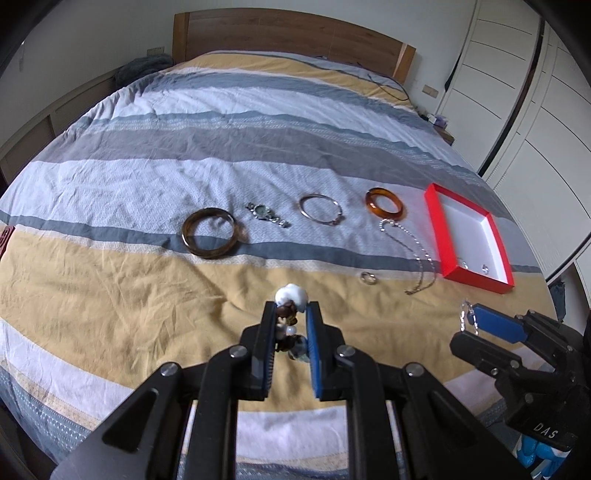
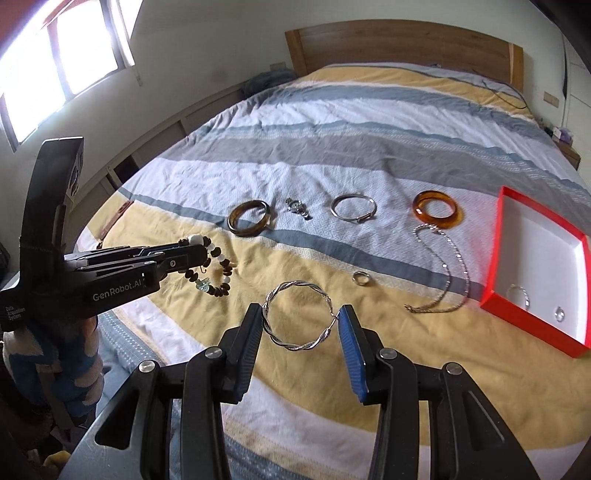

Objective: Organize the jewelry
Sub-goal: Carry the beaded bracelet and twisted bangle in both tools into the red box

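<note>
My left gripper [image 1: 291,314] is shut on a beaded bracelet [image 1: 290,321] with brown and white beads, held above the bed; it also shows in the right wrist view [image 2: 218,273]. My right gripper [image 2: 301,325] is shut on a twisted silver hoop [image 2: 299,315], held across its width above the bedspread. A red box [image 2: 495,266] with a white inside lies at the right with two small silver pieces [image 2: 519,295] in it. On the bedspread lie a dark brown bangle [image 1: 210,232], a small watch [image 1: 266,214], a silver bangle [image 1: 320,208], an amber bangle [image 1: 384,203], a silver chain [image 1: 417,254] and a ring [image 1: 368,277].
The striped bedspread [image 1: 147,280] covers a large bed with a wooden headboard [image 1: 291,33]. White wardrobes [image 1: 517,92] stand at the right. A window [image 2: 55,66] is at the left. A nightstand [image 1: 443,133] stands beside the bed's far right.
</note>
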Demonstrator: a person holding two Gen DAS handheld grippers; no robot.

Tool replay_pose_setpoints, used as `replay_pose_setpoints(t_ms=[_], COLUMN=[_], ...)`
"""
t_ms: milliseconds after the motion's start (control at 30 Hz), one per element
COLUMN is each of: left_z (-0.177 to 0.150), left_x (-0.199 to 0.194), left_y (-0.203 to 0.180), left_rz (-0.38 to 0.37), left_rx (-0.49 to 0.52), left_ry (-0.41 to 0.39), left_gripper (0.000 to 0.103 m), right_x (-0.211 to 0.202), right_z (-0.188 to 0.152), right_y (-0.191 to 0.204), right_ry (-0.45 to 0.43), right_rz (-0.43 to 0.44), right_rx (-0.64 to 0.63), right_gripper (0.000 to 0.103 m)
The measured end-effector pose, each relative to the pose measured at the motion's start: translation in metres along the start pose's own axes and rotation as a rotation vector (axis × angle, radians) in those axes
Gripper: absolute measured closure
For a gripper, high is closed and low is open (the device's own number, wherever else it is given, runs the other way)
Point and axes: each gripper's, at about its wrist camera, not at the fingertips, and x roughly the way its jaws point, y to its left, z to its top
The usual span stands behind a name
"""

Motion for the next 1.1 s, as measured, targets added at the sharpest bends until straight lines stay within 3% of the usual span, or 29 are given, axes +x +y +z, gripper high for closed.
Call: replay_pose_setpoints(t_ms=[233,567,867,1100], left_z=[0.004,0.039,0.093,0.12], left_x=[-0.018,-0.016,0.02,0.085], left_y=[-0.044,-0.15,-0.256,-0.312], left_rz=[-0.031,-0.155,-0.249,-0.247], left_rx=[0.066,0.196,0.297,0.337], left_ry=[-0.029,-0.066,-0.077,-0.039], left_gripper=[0.089,0.089,0.089,0.089], right_x=[-0.041,-0.101,-0.125,-0.091], right_z=[-0.016,-0.032,-0.017,0.012], right_y=[-0.02,-0.086,-0.174,-0.235], right_ry=[-0.062,-0.121,-0.148,-0.124], right_rz=[-0.03,-0.143,-0.267,-0.306], right_rx=[0.038,0.114,0.167,0.167], right_gripper=[0.061,0.061,0.061,0.061])
